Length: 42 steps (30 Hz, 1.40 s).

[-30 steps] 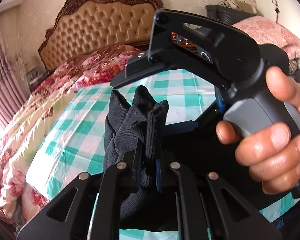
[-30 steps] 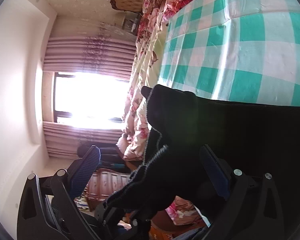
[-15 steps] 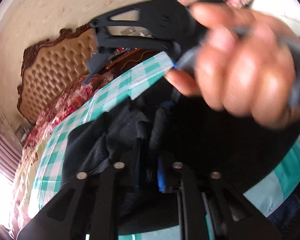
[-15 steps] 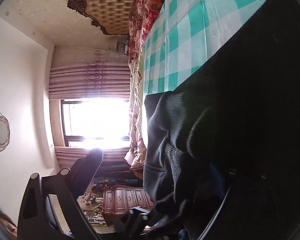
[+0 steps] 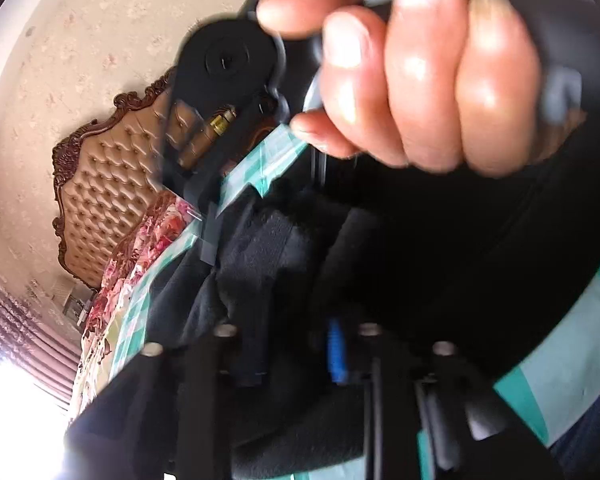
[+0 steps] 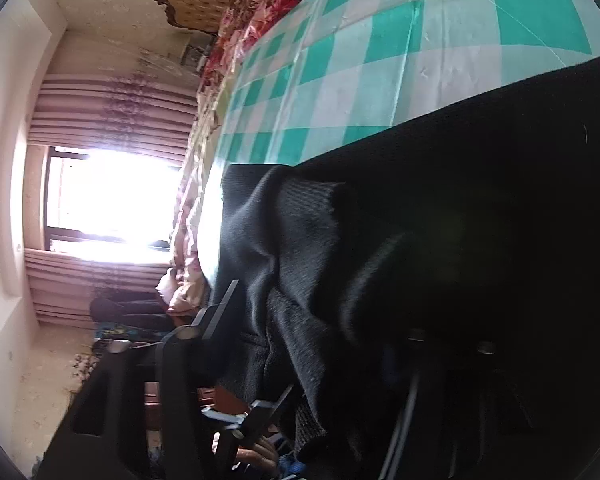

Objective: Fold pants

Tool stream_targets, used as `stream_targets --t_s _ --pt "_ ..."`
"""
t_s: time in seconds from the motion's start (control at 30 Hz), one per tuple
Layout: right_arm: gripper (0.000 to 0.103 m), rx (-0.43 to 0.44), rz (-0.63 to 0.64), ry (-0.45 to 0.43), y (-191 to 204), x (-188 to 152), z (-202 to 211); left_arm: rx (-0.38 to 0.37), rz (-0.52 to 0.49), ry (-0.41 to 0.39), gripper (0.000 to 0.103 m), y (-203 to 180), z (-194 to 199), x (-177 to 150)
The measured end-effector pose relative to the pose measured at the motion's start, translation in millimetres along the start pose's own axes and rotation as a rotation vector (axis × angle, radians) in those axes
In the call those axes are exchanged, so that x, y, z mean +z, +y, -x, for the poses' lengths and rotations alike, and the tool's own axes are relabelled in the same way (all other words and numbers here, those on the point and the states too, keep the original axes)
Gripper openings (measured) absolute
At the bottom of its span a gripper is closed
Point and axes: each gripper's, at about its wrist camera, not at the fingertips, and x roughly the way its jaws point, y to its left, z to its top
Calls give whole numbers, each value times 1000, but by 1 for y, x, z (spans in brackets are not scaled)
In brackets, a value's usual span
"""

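Both tongs bite black pants (image 6: 440, 208), which lie bunched on our green-checked tablecloth (image 6: 380, 60). Left gripper (image 5: 292, 344) pinches a fabric fold. Right gripper (image 6: 320, 320) is clamped on a bunch; right hand (image 5: 420, 80) wraps its handle. Tufted headboard (image 5: 112, 184) behind.

Black pants (image 6: 460, 240) bury the right claw's (image 6: 320, 320) far finger; the left-wrist view is motion-blurred.

The pants (image 6: 440, 240) are matt black knit cloth, lying on a smooth, slightly glossy checked cloth (image 6: 420, 60) beside the tufted leather-look headboard (image 5: 112, 184).
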Motion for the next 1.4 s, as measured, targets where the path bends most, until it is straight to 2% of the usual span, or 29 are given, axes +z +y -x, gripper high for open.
stream_targets --t_s 0.1,0.2,0.3,0.43,0.57,0.7,0.77,0.8,0.83,0.87,0.93,0.97,1.0,1.03,1.07,1.17,1.2,1.27,1.3,1.37,1.4 --pt "20 22 7 -38 2 -2 14 6 -3 -38 12 5 5 5" --pt "20 4 75 -104 15 -12 47 -4 3 -112 11 10 23 20" --pt "20 -34 98 -185 9 -27 87 -25 -40 -174 11 -9 38 42" --pt "20 -90 57 -240 -18 -39 113 -70 -110 -225 11 -41 41 62" --pt "20 -102 11 -258 -44 -46 121 -107 -160 -229 11 -60 29 71" --pt "20 -140 7 -252 -58 -53 117 -154 -162 -202 11 -70 18 70" --pt "20 -135 9 -258 -62 -55 118 -176 -140 -204 17 -64 13 71" --pt "20 -141 14 -259 -63 -56 118 -226 -103 -197 22 -57 10 73" --pt "20 -149 17 -260 -64 -57 117 -286 -61 -188 36 -48 8 74" --pt "20 -162 22 -263 -62 -57 117 -357 -5 -178 39 -35 8 75" --pt "20 -193 38 -268 -60 -57 116 -448 122 -162 39 -3 11 75" --pt "20 -209 48 -271 -59 -58 117 -522 246 -137 39 26 11 71" --pt "20 -244 66 -277 -56 -58 116 -541 322 -124 39 46 10 67" --pt "20 -269 80 -282 -54 -60 116 -527 414 -107 38 73 7 60" --pt "20 -300 98 -288 -52 -62 116 -489 492 -84 31 101 1 51" --pt "20 -366 130 -300 -45 -66 115 -423 662 -14 16 154 -22 27" --pt "20 -405 141 -305 -41 -67 115 -421 685 44 14 162 -37 16" --pt "20 -494 172 -341 -27 -71 122 -473 668 204 14 154 -66 0" --pt "20 -547 202 -370 -18 -75 128 -493 683 259 14 151 -79 -11" --pt "20 -656 287 -442 9 -85 140 -484 716 246 14 151 -80 -18" --pt "20 -688 326 -467 23 -90 144 -482 700 247 15 148 -76 -13"
